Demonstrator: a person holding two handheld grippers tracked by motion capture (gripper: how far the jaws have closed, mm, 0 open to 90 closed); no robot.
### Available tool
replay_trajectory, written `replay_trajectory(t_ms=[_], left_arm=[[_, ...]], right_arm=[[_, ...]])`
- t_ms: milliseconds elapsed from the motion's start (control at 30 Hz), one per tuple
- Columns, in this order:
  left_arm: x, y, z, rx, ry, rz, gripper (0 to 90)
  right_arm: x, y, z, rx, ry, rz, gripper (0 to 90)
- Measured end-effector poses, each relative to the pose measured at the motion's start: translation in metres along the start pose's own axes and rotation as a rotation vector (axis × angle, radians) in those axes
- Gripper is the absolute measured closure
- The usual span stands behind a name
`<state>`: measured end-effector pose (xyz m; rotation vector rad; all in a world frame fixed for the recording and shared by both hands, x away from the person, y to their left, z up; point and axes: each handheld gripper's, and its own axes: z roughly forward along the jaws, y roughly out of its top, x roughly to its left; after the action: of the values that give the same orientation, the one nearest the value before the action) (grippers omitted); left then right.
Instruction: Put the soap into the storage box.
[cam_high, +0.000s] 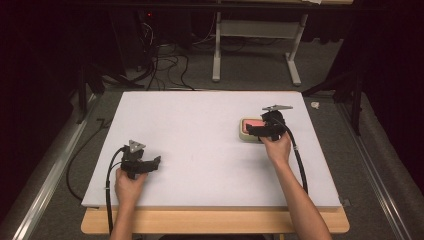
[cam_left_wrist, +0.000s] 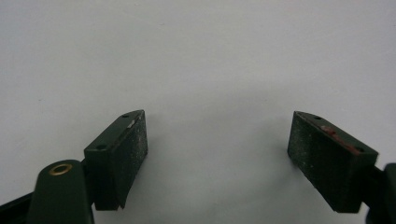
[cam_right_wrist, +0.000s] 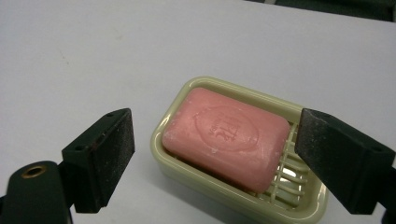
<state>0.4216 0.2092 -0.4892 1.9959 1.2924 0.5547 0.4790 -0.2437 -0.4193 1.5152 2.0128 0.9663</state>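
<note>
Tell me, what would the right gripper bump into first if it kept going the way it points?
Most likely the pink soap bar lying in the pale green soap dish. The right gripper is open, with the soap straight ahead between its fingers, though the dish rim might touch first.

Our forearms are bare, no sleeves. Each hand carries a black claw: the left claw (cam_high: 150, 165) and the right claw (cam_high: 254, 131) each bear a grey three-cornered plate and a trailing black cable. Dark speckled pads (cam_left_wrist: 133, 144) face the jaws, with small screw holes and a brass-ringed pivot.
</note>
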Motion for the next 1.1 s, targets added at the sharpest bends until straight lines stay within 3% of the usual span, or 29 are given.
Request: replay_trajectory(t_ms=[400, 1100], left_arm=[[0.000, 0.000, 0.000, 0.000, 0.000, 0.000, 20.7], [0.000, 0.000, 0.000, 0.000, 0.001, 0.001, 20.7]], right_arm=[[0.000, -0.004, -0.031, -0.074, 0.017, -0.033, 13.8], [-0.005, -0.019, -0.069, -0.128, 0.033, -0.039, 14.3]])
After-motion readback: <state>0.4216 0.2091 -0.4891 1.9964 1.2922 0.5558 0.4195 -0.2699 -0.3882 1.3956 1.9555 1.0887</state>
